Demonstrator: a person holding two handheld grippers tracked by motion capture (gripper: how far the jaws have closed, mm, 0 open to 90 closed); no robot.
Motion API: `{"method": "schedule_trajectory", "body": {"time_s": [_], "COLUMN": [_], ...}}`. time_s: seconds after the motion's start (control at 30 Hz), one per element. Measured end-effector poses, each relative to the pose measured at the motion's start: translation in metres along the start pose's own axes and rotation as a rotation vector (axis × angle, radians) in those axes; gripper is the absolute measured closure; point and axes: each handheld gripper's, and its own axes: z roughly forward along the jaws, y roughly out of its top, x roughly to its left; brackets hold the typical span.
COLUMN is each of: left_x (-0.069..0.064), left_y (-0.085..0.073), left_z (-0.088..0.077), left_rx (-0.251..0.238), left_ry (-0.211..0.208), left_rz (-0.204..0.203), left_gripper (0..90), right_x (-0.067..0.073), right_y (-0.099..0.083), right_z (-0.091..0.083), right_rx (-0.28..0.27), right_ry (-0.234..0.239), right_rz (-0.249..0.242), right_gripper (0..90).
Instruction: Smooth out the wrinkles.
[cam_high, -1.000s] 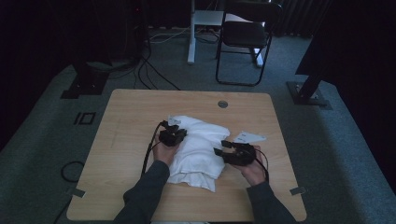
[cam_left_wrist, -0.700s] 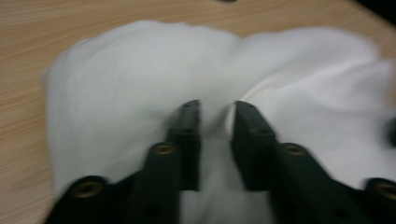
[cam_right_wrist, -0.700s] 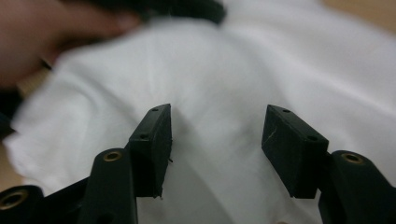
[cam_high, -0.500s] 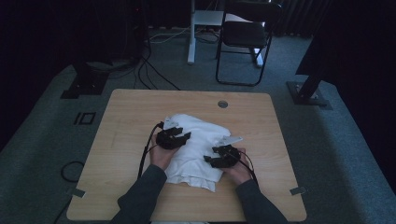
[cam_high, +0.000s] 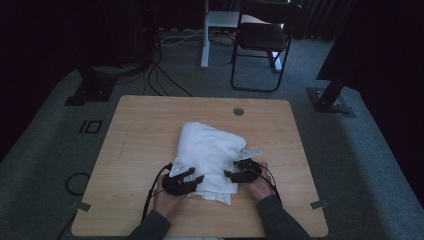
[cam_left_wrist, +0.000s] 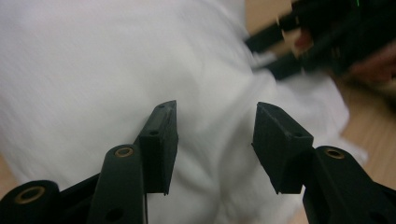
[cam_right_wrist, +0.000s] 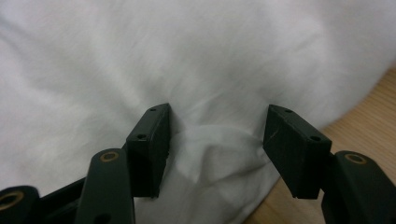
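— So where does the white cloth (cam_high: 210, 152) lie from the two sets of jaws?

— It sits mid-table, its long axis running from the far edge toward the near edge, and both grippers are at its near end. The left gripper (cam_high: 192, 179) points across at the cloth's near-left corner; its jaws have just been opening and stand parted, with cloth spread beyond them in the left gripper view (cam_left_wrist: 116, 70), nothing pinched.

— And the other side?

— The right gripper (cam_high: 234, 174) is at the near-right corner, jaws apart too, straddling a small raised fold (cam_right_wrist: 212, 149) by the table's wood (cam_right_wrist: 364, 126). I judge it the nearer to a grip: that fold lies right between its pads.
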Motion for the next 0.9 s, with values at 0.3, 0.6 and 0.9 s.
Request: {"method": "schedule_trajectory", "body": {"time_s": [0.3, 0.6, 0.9], "left_x": [0.005, 0.027, 0.011], "left_y": [0.004, 0.02, 0.012], "left_z": [0.022, 0.043, 0.03], "left_rx": [0.009, 0.011, 0.029], "left_ry": [0.008, 0.055, 0.035], "left_rz": [-0.022, -0.039, -0.014], "left_gripper": [50.3, 47.9, 40.8], "right_x": [-0.015, -0.029, -0.015], "right_y": [0.006, 0.027, 0.02], "right_z": [0.008, 0.023, -0.004], "right_rx": [-0.033, -0.026, -0.088], "right_ry": [-0.061, -0.129, -0.159], "right_rz": [0.057, 0.085, 0.059], "right_gripper": [40.5, 40.0, 38.5]}}
